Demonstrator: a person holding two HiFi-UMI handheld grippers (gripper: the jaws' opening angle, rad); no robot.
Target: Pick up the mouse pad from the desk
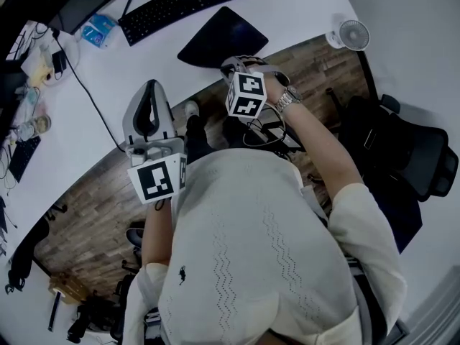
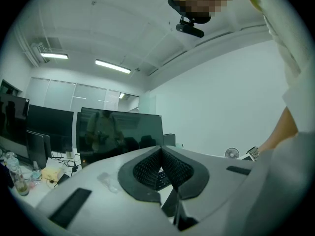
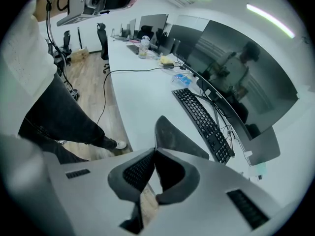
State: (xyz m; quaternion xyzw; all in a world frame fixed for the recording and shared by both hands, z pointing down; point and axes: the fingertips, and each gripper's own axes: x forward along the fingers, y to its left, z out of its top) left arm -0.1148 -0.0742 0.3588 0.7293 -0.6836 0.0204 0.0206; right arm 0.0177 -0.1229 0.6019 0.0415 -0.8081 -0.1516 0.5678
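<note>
The dark mouse pad (image 1: 221,38) lies on the white desk (image 1: 302,6) near its front edge, below the keyboard. My right gripper (image 1: 234,65) is at the pad's near corner. In the right gripper view the jaws are closed tip to tip (image 3: 155,149), and the mouse pad (image 3: 179,139) starts right at the tips, so its edge looks pinched. My left gripper (image 1: 150,86) hovers over the desk's front edge, left of the pad. Its jaws are shut (image 2: 160,149) with nothing between them, and it points towards the monitors.
A black keyboard (image 1: 183,4) lies behind the pad, seen again as the keyboard (image 3: 204,122) under a curved monitor (image 3: 236,82). A cable (image 1: 93,106) crosses the desk at left. A small fan (image 1: 352,34) and a black office chair (image 1: 417,157) are at right.
</note>
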